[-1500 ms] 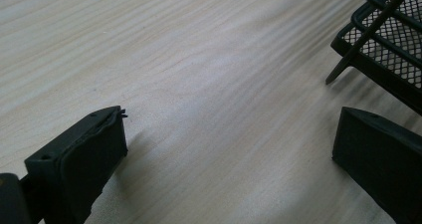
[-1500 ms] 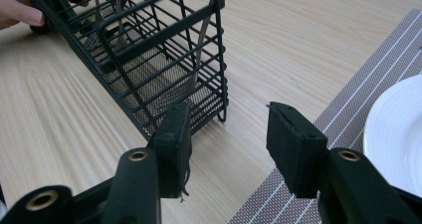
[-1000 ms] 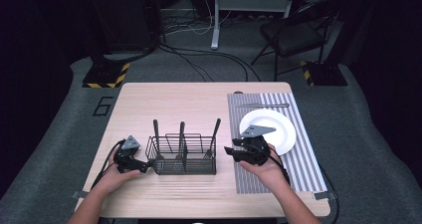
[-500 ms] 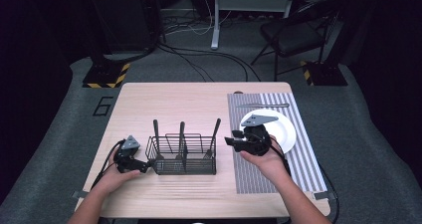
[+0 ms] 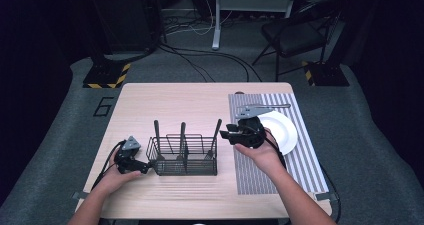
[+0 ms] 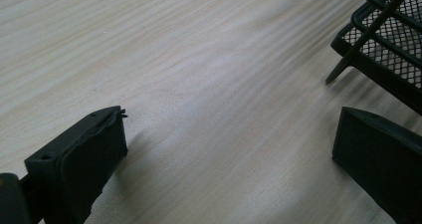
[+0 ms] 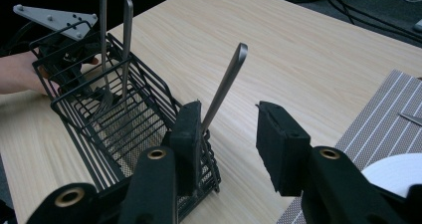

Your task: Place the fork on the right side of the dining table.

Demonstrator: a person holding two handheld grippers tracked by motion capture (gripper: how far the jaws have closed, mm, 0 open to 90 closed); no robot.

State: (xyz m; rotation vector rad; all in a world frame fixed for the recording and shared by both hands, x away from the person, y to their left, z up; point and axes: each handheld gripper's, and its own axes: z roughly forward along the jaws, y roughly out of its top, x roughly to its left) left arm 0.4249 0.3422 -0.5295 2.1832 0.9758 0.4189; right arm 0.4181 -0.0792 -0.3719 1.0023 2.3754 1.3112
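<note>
Since a second ago the right gripper (image 5: 231,134) has lifted off the striped mat (image 5: 300,170) and come across toward the wire caddy (image 5: 184,157), its fingers (image 7: 281,147) closing somewhat on the way; the left gripper (image 5: 145,166) has stayed put.

The lower end of each utensil is lost in the caddy's mesh, so I can only make out a fork (image 7: 105,97) for certain; the white plate (image 5: 282,130) is half hidden behind the right hand.

The right fingers stand partly apart. The nearest utensil handle (image 7: 226,82) leans up right at the inner face of one finger, seemingly not pinched, with the gap beside it empty.

The left fingers (image 6: 82,159) are spread wide over bare bench (image 6: 199,84), holding nothing, with a caddy corner just beyond one fingertip.
</note>
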